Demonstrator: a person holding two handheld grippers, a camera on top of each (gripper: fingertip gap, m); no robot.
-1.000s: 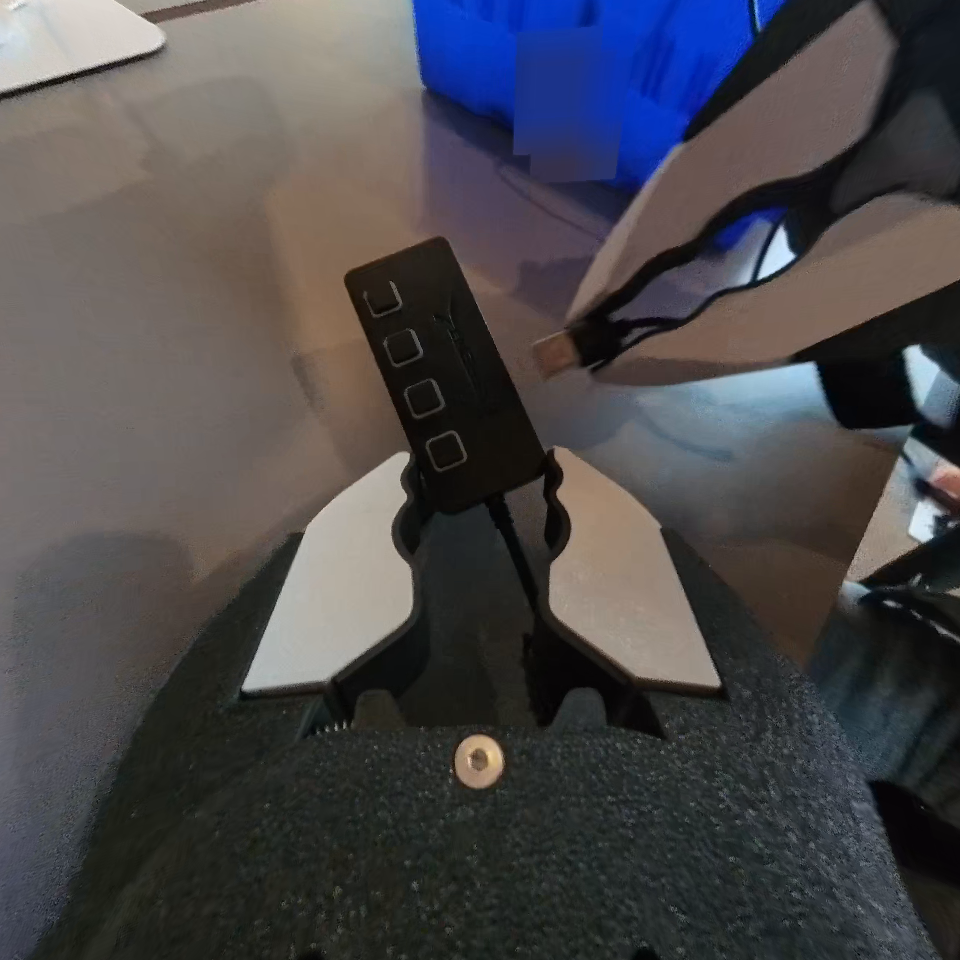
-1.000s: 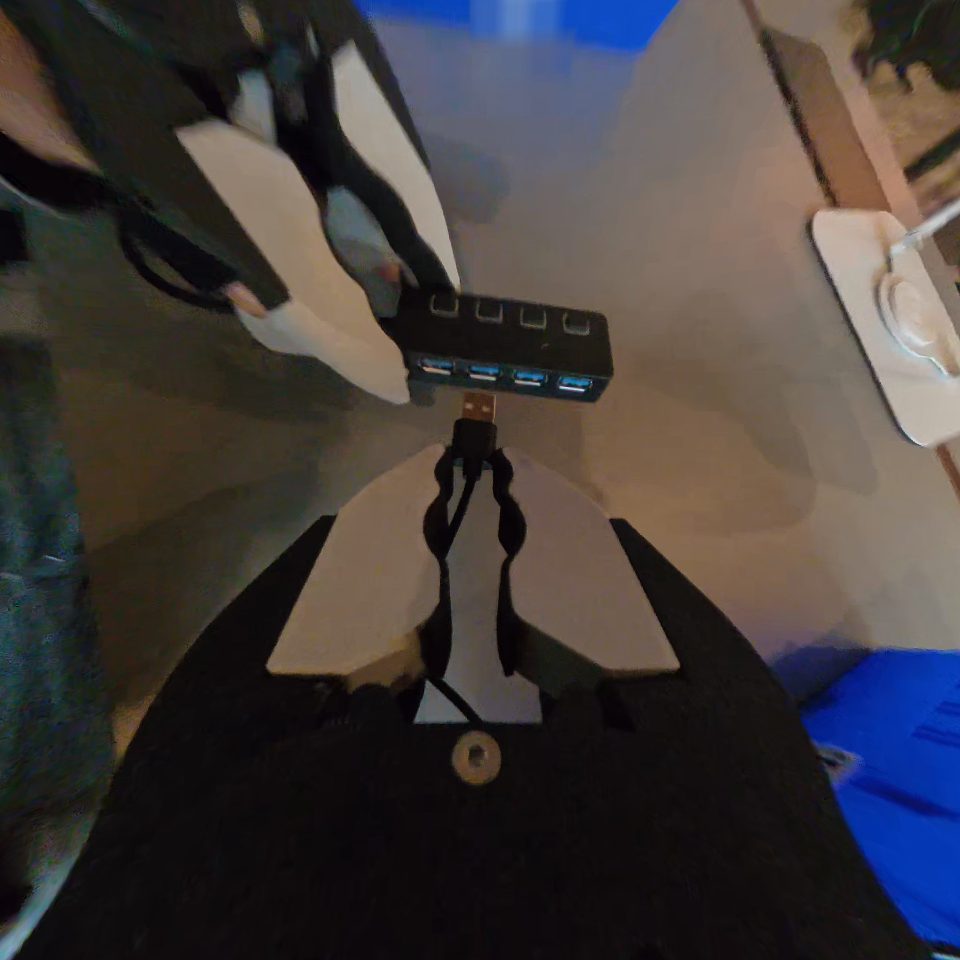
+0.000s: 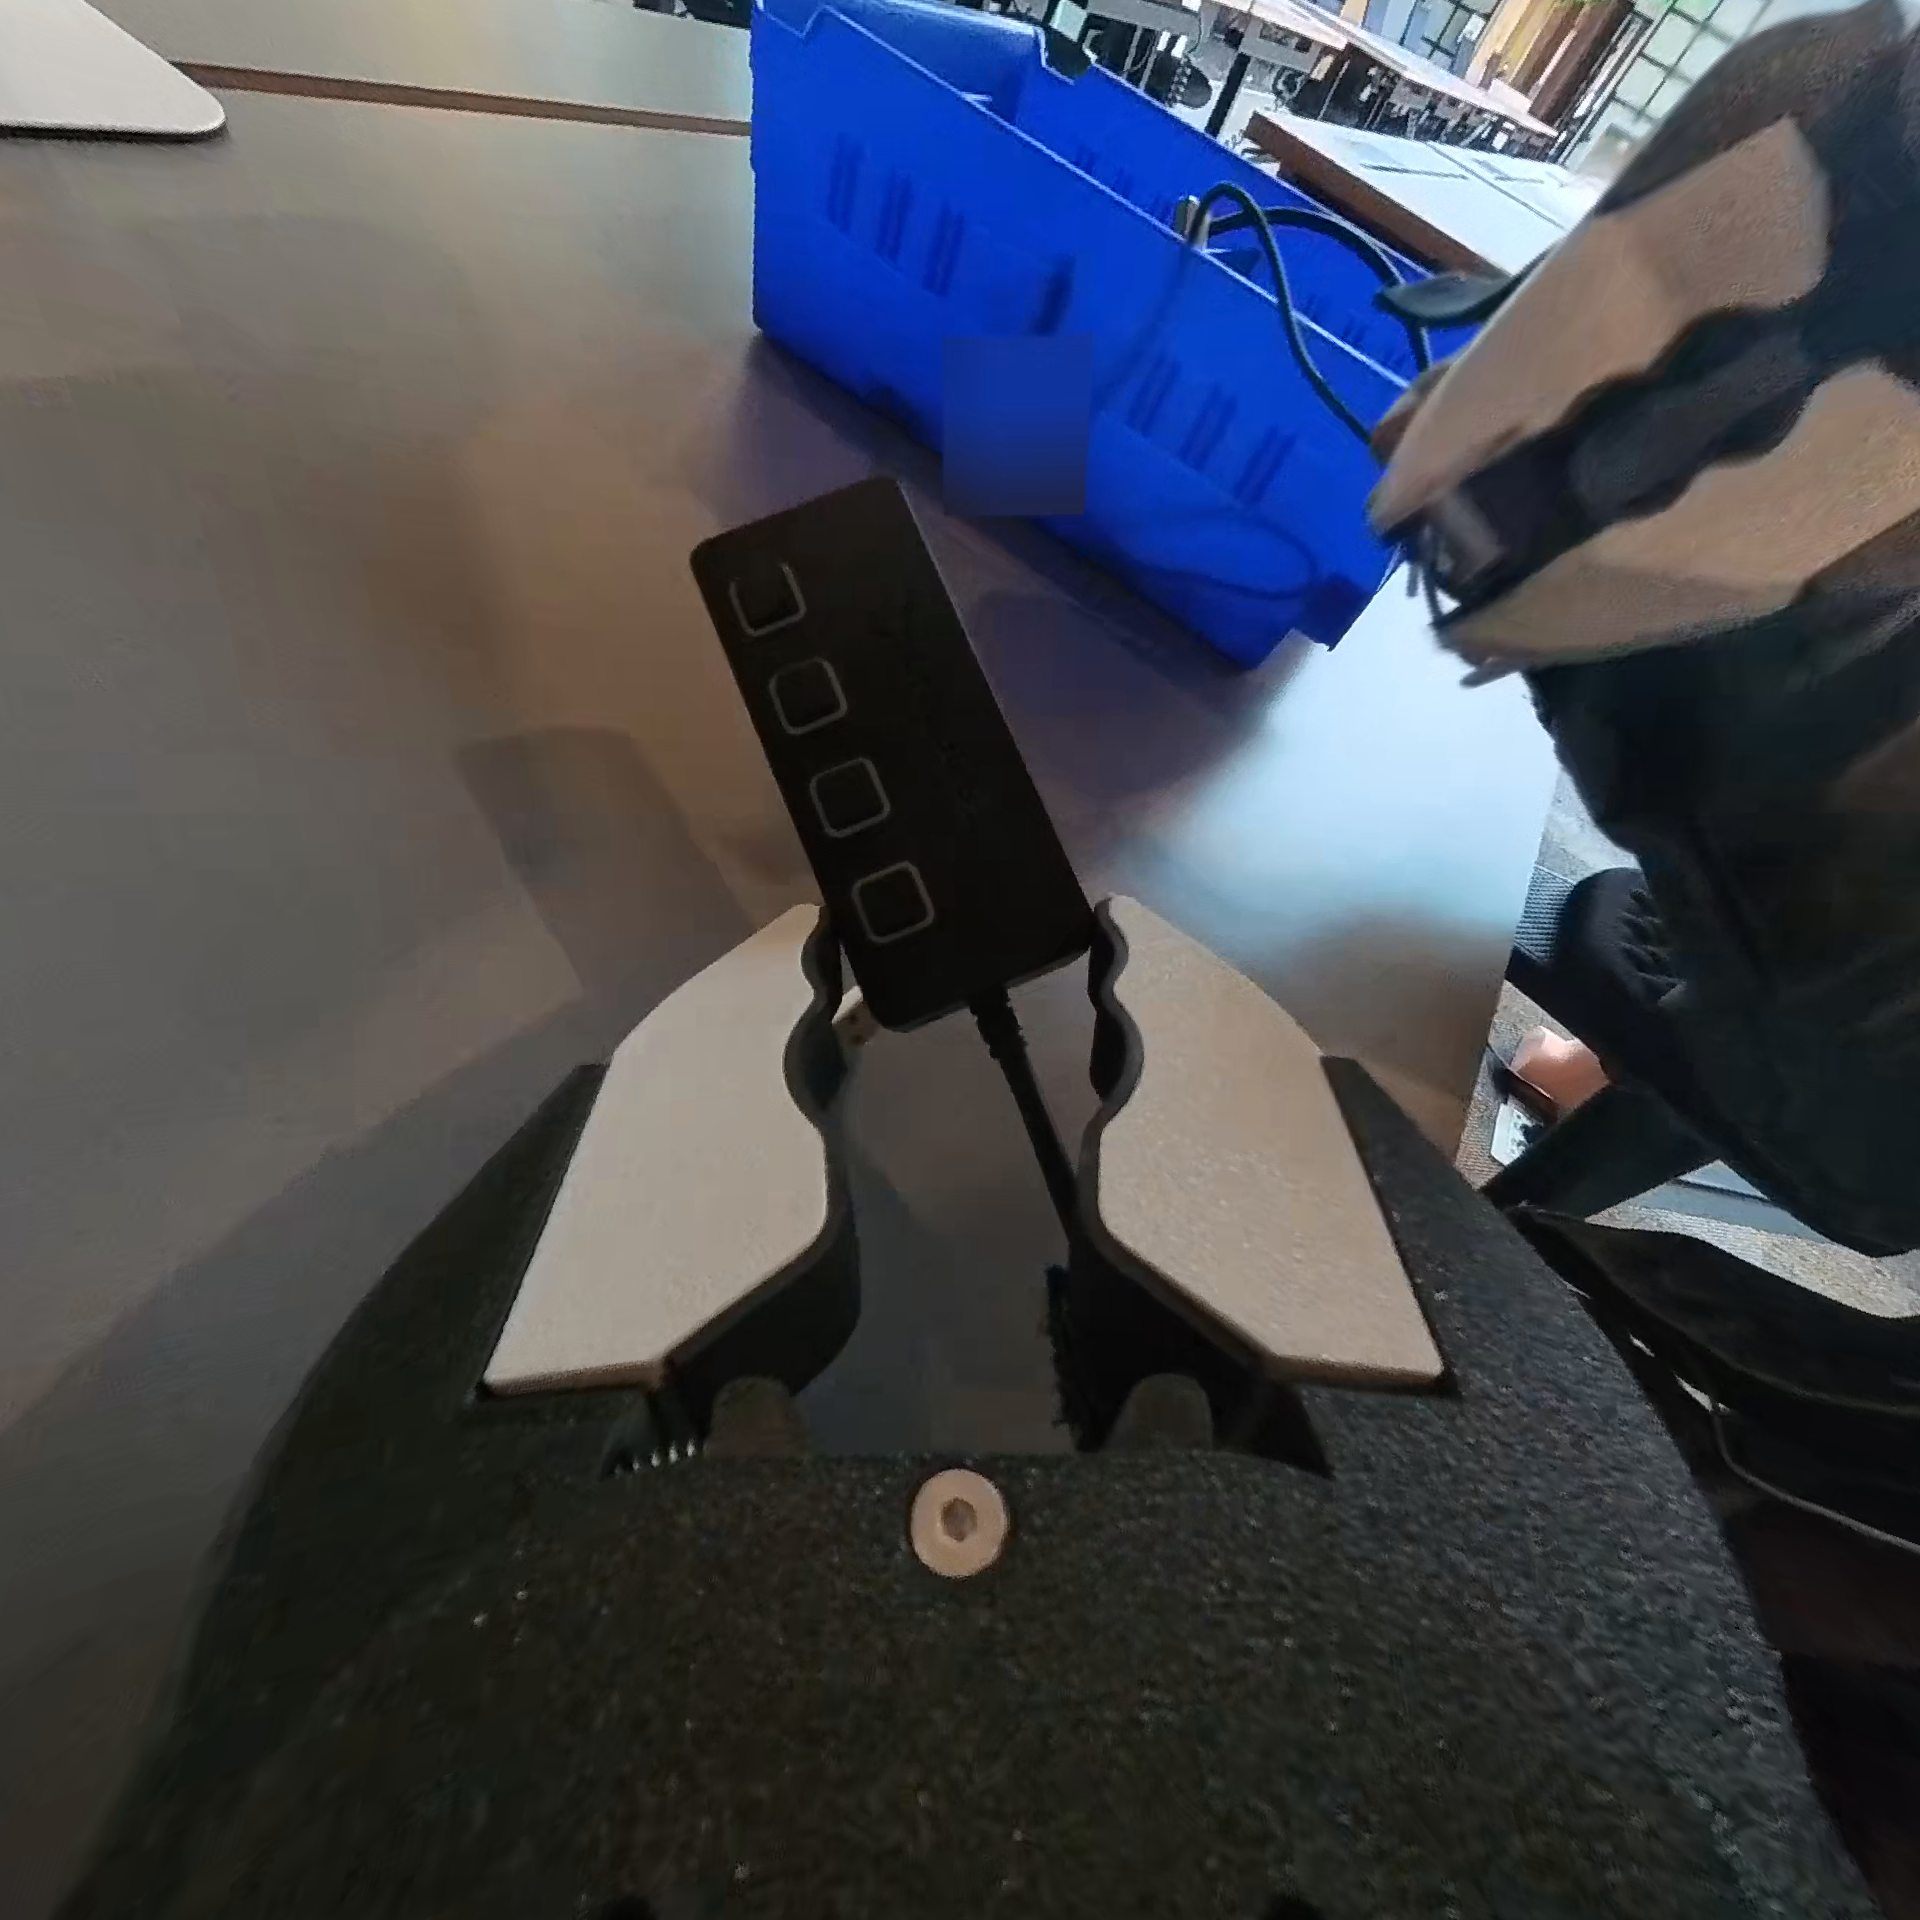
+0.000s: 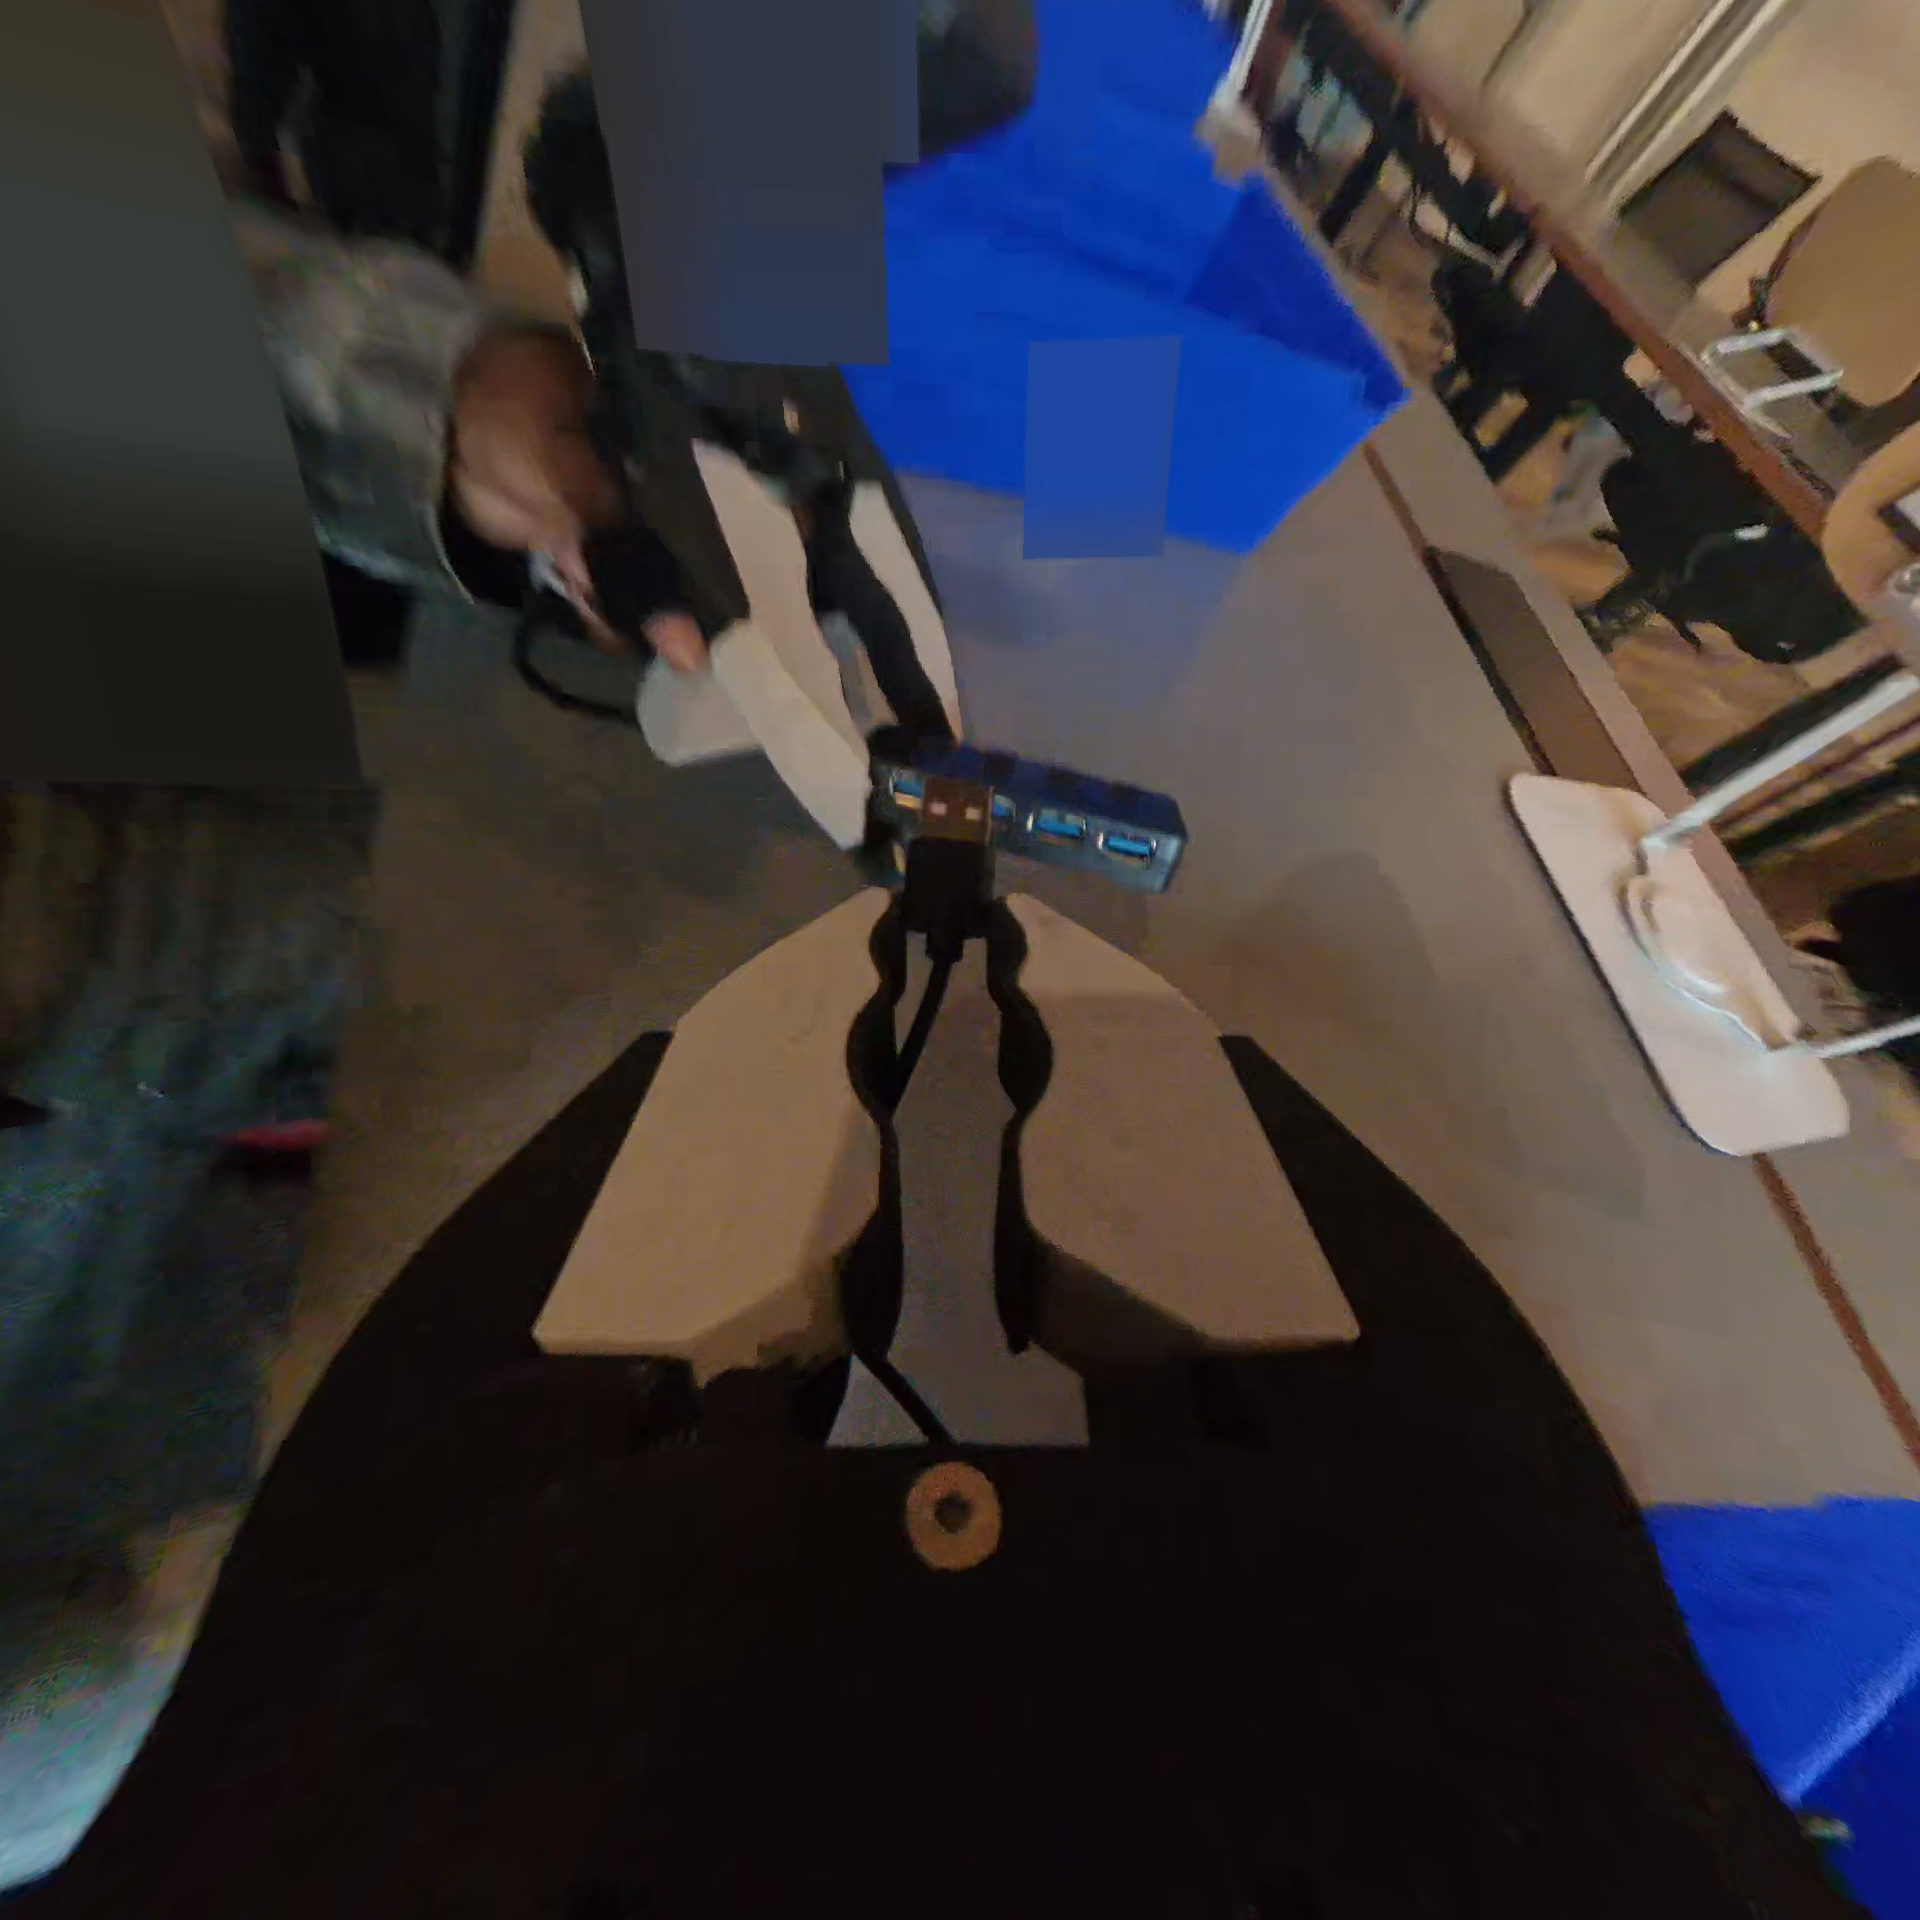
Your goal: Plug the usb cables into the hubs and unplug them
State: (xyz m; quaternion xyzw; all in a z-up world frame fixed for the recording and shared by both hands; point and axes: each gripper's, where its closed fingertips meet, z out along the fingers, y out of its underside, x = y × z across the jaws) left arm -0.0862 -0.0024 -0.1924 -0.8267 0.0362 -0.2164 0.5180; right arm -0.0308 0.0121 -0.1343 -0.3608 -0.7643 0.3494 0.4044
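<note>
Your black USB hub (image 3: 894, 753) sits clamped by its cable end between your left tongs (image 3: 961, 951), tilted up and away over the grey tabletop (image 3: 312, 520), its four square buttons facing up and its own cable (image 3: 1023, 1112) trailing back between the fingers. In the right wrist view the hub (image 4: 1081, 826) shows its row of blue ports toward you. Your right tongs (image 4: 940, 914) are pinched narrow on the black USB plug (image 4: 951, 831), whose metal tip points at the hub's port side, just in front of it; whether it touches a port you cannot tell. Beyond the hub stands a blue bin (image 3: 1039, 260) with a cable draped over its wall. A white stand base (image 4: 1662, 987) lies off to the right.
</note>
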